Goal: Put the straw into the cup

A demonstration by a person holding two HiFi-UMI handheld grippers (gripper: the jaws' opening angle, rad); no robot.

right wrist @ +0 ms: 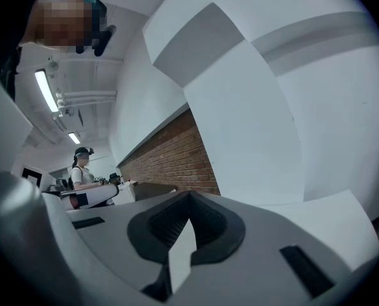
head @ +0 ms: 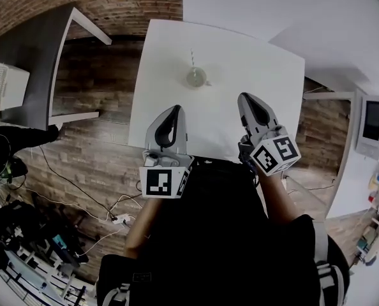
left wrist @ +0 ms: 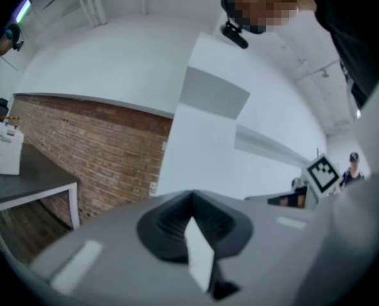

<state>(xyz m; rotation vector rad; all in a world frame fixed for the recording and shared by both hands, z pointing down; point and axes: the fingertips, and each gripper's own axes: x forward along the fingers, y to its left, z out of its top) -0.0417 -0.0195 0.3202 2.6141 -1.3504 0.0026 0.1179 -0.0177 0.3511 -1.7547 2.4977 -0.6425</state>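
Note:
A clear cup (head: 196, 78) stands on the white table (head: 253, 62), toward its far middle, and a striped straw (head: 192, 58) sticks up out of it. Both grippers are held near the table's near edge, well short of the cup and apart from it. My left gripper (head: 175, 108) has its jaws closed tip to tip with nothing between them; in the left gripper view (left wrist: 191, 197) they meet against a white wall. My right gripper (head: 244, 97) is shut and empty too, and in the right gripper view (right wrist: 189, 196) it points at a wall, with cup and straw out of sight.
A dark grey table (head: 30, 56) with a white box (head: 4, 85) stands to the left. Cables (head: 113, 217) lie on the wooden floor. A white unit with a screen (head: 372, 123) is at the right. Another person (right wrist: 81, 171) stands far off by a brick wall (right wrist: 177, 158).

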